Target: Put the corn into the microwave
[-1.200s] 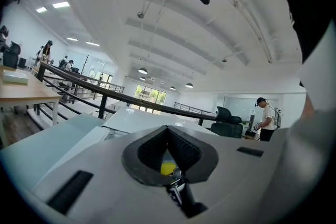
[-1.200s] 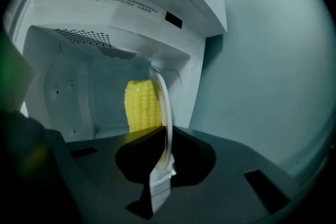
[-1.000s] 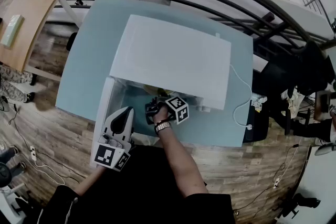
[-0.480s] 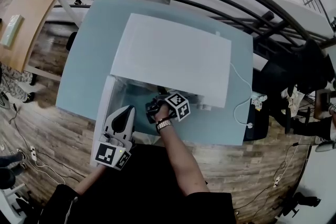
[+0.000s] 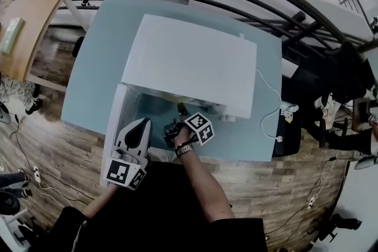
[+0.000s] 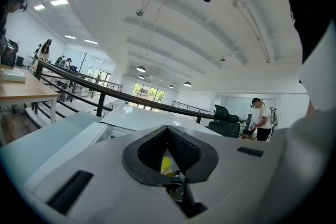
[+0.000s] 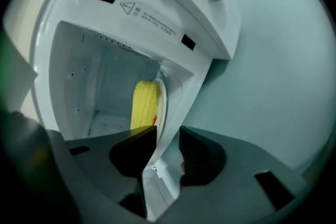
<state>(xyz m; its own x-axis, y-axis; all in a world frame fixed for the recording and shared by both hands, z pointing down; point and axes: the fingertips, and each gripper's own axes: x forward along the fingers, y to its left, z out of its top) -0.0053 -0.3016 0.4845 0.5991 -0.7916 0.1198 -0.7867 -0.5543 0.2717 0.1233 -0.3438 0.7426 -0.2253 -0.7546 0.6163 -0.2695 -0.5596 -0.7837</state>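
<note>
**Corn** (image 7: 144, 105): one yellow cob, already set inside the cavity of the microwave (image 7: 131, 13), close against the right-hand edge of the opening. Whether it is lying flat or propped against that edge cannot be told. It is not being touched by either gripper.

**Microwave:** white, set on a pale teal table (image 5: 88, 68). Its door (image 5: 116, 121) is being left swung open on the left side.

**Right gripper** (image 7: 168, 134): the jaws have just been opening and are being held wide apart. Nothing is being gripped. The corn is lying beyond the tips, and only the white front frame of the oven is being seen through the gap.
- Pose: it is being pointed forward and downward at the mouth of the cavity and is rolled somewhat to one side. The forearm is being stretched out from the body, with the marker cube uppermost.

**Left gripper** (image 5: 139, 127): the jaws are being kept together, with nothing seen clamped.
- Pose: it is being held roughly level, just beside the open door. Contact with the door cannot be told.

**Step in hand (judged):** the placing is being finished, with the cob released inside.

**Next move (judged):** the right gripper is to be drawn straight back, clear of the frame and without the cob being knocked. Only then can the door be swung shut.
</note>
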